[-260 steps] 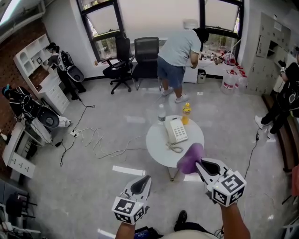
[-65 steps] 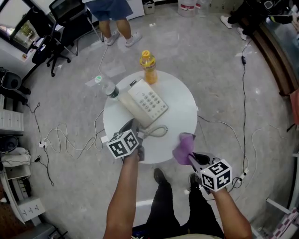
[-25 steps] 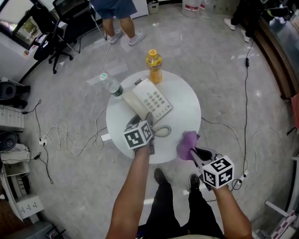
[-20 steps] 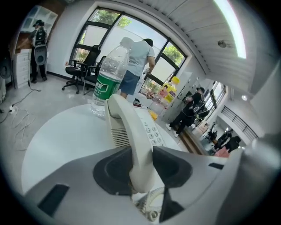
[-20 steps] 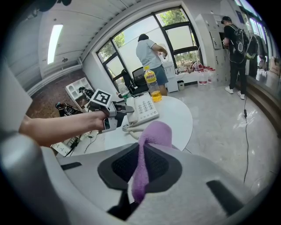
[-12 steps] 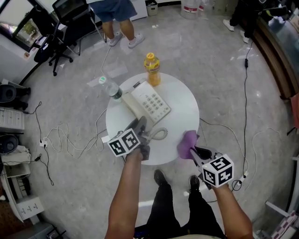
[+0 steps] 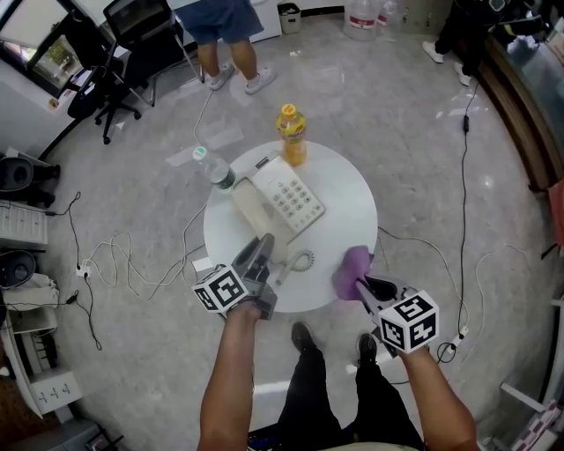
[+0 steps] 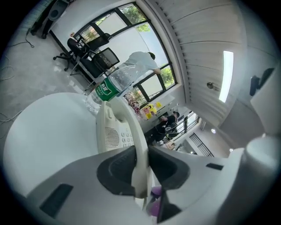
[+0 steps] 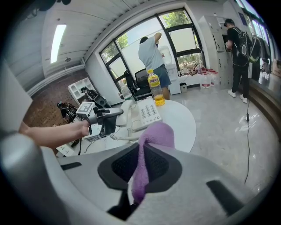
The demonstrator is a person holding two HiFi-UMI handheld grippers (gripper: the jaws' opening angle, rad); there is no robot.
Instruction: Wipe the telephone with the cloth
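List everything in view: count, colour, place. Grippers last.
table: one, white, mid-floor.
telephone: one, white, on the table.
handset: one, white, off its cradle, above the table's near edge.
water bottle: one, clear with green label, table's far left edge.
drink bottle: one, yellow, table's far edge.
cloth: one, purple, held at the table's near right edge.
chairs: two, black, upper left floor.
left gripper: one, grey, jaws just closed on the handset.
right gripper: one, grey, shut on the cloth.

Purple cloth [image 7: 352, 267]; white telephone [image 7: 288, 197] (handset [image 8: 133, 143] too).
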